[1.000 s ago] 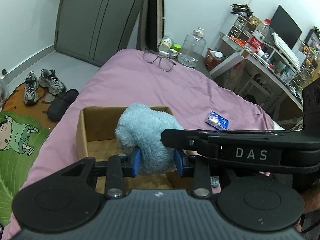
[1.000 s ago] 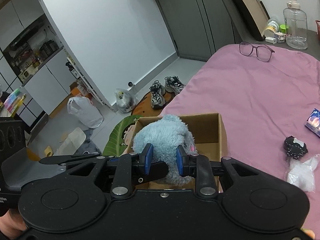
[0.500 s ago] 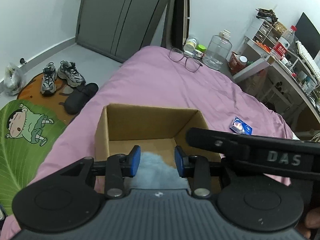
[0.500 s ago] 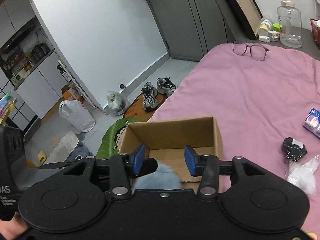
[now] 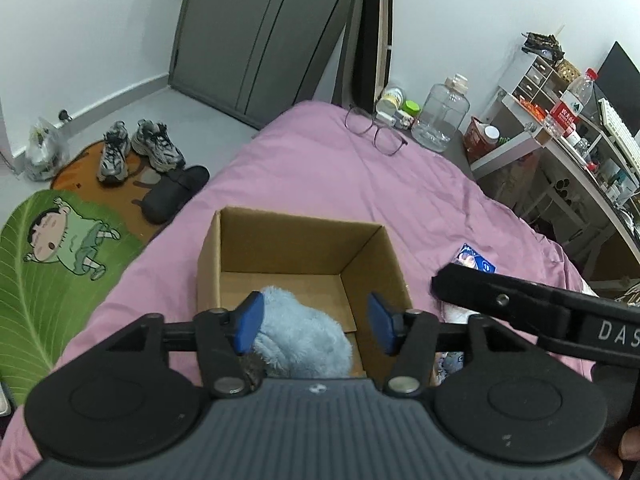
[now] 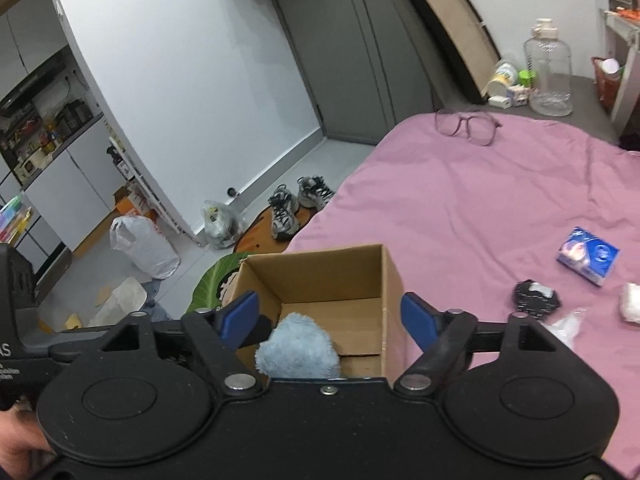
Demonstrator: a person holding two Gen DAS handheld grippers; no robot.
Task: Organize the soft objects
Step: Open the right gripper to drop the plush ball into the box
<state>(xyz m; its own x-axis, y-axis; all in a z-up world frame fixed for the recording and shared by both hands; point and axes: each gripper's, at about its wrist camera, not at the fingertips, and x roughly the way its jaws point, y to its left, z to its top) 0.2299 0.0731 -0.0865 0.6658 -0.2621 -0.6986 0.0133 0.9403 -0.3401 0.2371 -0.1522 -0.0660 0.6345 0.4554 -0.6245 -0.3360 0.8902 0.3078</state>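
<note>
While both your grippers' jaws are opening, left gripper (image 5: 316, 322) and right gripper (image 6: 332, 318) pinching nothing, the blue plush (image 5: 298, 336) lies directly below inside the cardboard box (image 5: 296, 240).

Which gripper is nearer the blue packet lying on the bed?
Right. The right gripper sits over the box's packet-side edge, jaws opening; the left gripper is farther from the blue packet, past the plush.

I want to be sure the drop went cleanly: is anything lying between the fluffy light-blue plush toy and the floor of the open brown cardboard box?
Nothing visible. The fluffy light-blue plush toy already sits inside the open brown cardboard box, low at its near side. Both tongs are opening around it: left tongs, right tongs. The toy's underside is hidden.
</note>
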